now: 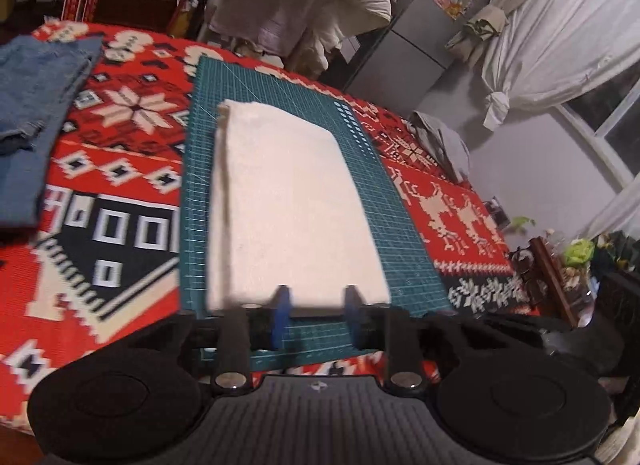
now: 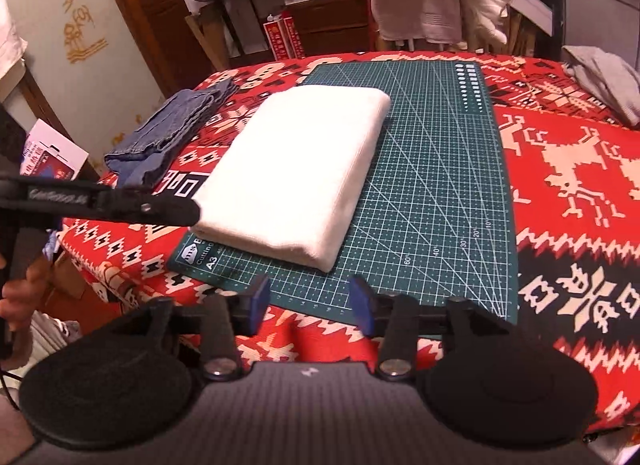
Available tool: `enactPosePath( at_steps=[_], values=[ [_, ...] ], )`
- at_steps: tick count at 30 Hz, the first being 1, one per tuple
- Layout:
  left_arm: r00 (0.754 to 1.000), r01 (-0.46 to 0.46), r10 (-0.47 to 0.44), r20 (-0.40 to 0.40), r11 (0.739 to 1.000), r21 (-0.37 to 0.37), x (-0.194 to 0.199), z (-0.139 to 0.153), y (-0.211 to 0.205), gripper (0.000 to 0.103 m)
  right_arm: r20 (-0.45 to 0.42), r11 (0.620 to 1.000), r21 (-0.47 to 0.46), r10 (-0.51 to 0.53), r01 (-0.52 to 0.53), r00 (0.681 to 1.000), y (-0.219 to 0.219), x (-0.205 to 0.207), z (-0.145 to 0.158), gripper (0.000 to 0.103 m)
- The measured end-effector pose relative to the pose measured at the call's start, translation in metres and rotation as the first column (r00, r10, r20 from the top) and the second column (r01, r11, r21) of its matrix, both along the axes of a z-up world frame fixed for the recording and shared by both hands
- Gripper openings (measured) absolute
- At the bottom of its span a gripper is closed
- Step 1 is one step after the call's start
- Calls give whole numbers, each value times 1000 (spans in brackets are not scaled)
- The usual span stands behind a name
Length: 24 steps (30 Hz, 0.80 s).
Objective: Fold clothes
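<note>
On the green cutting mat (image 2: 432, 169), at the centre of the right wrist frame, a white garment (image 2: 296, 169) was seen lying as a neat, thick rectangle, its edges squared and its layers stacked. In the left wrist frame the same white bundle filled the middle, with the layered edge showing along its left side. At the upper left of both frames a denim garment (image 2: 168, 133) was seen folded on the red patterned cloth (image 2: 560, 169) that covered the counter, well apart from the mat's centre. At the upper right of the right wrist frame a grey garment (image 2: 604, 77) was seen crumpled at the counter's far edge.

The left gripper (image 1: 316, 307) was held at the near edge of the white bundle, jaws apart, nothing clamped between them; whether the tips touched the fabric could not be told. The right gripper (image 2: 310, 297) was held over the near edge of the mat, jaws likewise apart and empty, just short of the bundle. The left tool was also seen reaching in from the middle left of the right wrist frame, its tip beside the bundle's near left corner.

The white piece was judged to lie folded already. The scene would fit a last smoothing of that fold, or a pause with the piece about to be set aside and the grey one taken up; which of these, could not be settled.
</note>
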<state>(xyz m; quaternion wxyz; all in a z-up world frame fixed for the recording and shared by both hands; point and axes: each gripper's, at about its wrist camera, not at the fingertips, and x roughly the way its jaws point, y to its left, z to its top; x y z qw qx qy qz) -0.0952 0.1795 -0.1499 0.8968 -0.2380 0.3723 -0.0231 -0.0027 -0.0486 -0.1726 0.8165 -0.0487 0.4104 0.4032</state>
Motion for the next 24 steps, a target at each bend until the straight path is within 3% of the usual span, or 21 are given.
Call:
enactPosePath(
  at_steps=[3,7,15,18,24],
  values=[
    [1000,18,-19,7,998,54,-9,2,-5,48,37,1000,-10,-10,10,999,1,-7,5,81],
    [999,45,-44,-11,993,113,-15,0,-13,58,70,999,-37,-22,24,997,3,-13,10,102],
    [992,27,5,-125,968,251,-6,-19,-24,60,86,988,-134,-65,77,994,10,-15,8,102],
    [981,23,23,-194,972,234,-2,-27,-19,60,78,980,-179,-79,92,994,13,-11,1,102],
    [971,-3,61,-231,969,247,-1,-32,-17,70,57,959,-260,-100,112,993,21,1,-13,102]
  ],
)
